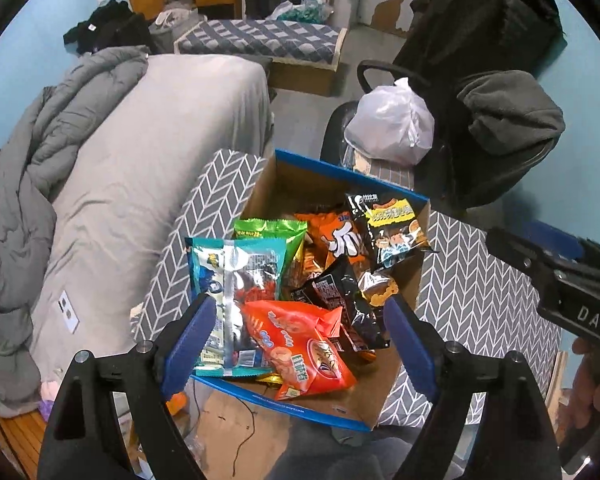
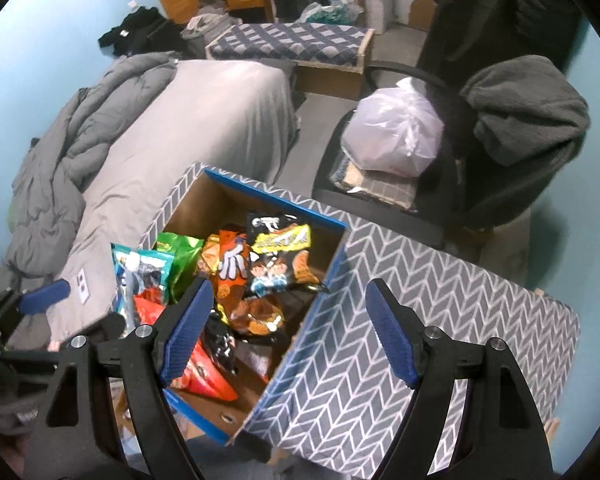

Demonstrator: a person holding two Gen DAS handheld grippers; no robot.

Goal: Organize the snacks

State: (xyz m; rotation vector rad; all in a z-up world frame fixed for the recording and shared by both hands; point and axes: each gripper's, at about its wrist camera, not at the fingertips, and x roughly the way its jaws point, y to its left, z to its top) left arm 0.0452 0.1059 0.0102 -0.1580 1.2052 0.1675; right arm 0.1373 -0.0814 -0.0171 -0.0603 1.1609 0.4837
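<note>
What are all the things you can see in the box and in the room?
Cardboard box: one, brown with blue rim, on the patterned table.
Snack bags: at least six, in the box; red-orange, teal and silver, green, orange, two black.
Table cover: one, grey with white chevrons, under the box.
Bed: one, grey, left of the box, with a rumpled grey duvet.
White plastic bag: one, on a black chair.
Grey blanket: one, draped on the chair.
Left tongs: black with blue pads, open above the box.
Right tongs: same, open, empty.
</note>
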